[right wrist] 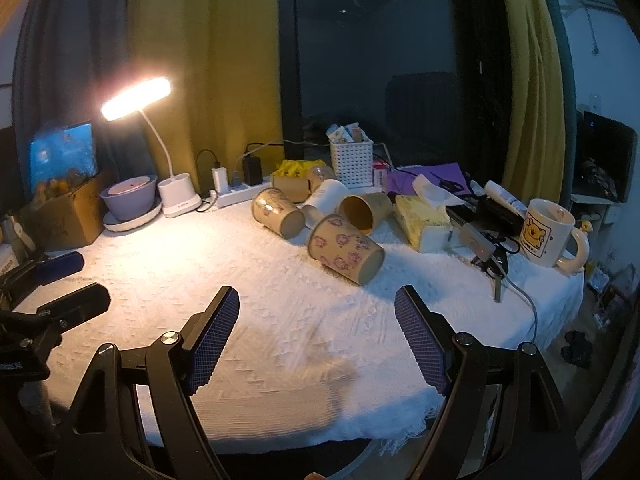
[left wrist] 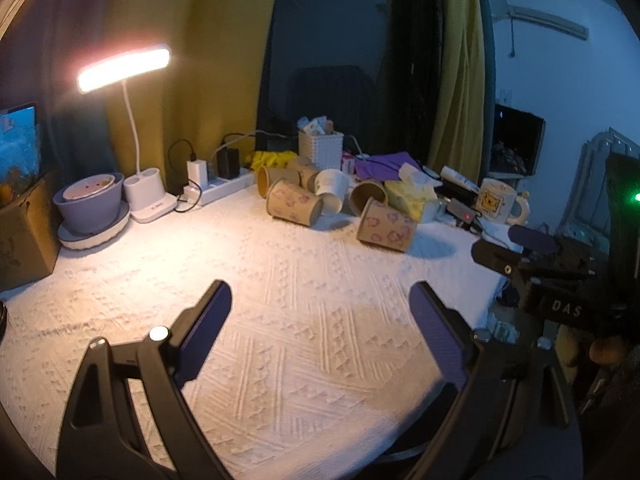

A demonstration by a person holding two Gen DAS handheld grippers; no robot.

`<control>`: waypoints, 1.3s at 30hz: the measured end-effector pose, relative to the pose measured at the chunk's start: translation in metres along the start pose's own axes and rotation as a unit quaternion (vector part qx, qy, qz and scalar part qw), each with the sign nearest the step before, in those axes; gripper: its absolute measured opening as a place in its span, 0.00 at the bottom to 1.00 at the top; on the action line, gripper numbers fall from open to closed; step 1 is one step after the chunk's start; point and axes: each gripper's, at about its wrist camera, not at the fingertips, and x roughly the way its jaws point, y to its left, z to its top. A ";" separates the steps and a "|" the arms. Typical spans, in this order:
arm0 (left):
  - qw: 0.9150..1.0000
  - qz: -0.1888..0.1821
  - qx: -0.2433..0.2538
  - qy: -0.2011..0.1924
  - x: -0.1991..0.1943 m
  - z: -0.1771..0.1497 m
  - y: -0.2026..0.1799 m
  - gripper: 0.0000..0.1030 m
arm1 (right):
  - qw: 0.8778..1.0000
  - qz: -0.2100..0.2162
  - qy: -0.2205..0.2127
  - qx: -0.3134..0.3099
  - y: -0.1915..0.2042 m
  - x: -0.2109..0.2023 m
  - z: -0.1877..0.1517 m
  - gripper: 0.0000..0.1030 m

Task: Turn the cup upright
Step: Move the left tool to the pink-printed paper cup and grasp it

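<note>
Several paper cups lie on their sides at the back of the table on a white textured cloth (left wrist: 280, 300). The nearest is a brown cup with pink flowers (left wrist: 386, 227), also in the right wrist view (right wrist: 346, 254), its base toward me. Behind it lie another flowered cup (left wrist: 294, 203) (right wrist: 278, 213), a white cup (left wrist: 331, 190) (right wrist: 324, 200) and a brown cup showing its open mouth (left wrist: 367, 196) (right wrist: 362, 210). My left gripper (left wrist: 322, 294) is open and empty above the cloth. My right gripper (right wrist: 316, 300) is open and empty, short of the nearest cup.
A lit desk lamp (left wrist: 124, 65) with a white base, a purple bowl (left wrist: 90, 200) on a plate, a power strip (left wrist: 216, 190), a white basket (left wrist: 321, 149), a tissue pack (right wrist: 420, 222), a bear mug (right wrist: 548, 236) and cables crowd the back and right. A cardboard box (left wrist: 24, 236) stands left.
</note>
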 end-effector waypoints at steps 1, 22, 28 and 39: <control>1.000 0.000 0.005 0.007 0.005 0.000 -0.003 0.89 | 1.000 -0.002 0.001 0.003 -0.004 0.003 -0.001 0.80; 0.991 -0.040 0.022 0.122 0.139 0.035 -0.071 0.89 | 0.999 -0.033 0.013 0.022 -0.112 0.084 -0.007 0.80; 0.987 -0.052 0.003 0.154 0.176 0.049 -0.083 0.89 | 0.999 -0.023 0.027 0.031 -0.132 0.103 -0.004 0.80; 0.969 -0.091 -0.081 0.217 0.247 0.075 -0.087 0.89 | 0.998 -0.020 0.049 0.044 -0.154 0.124 0.003 0.80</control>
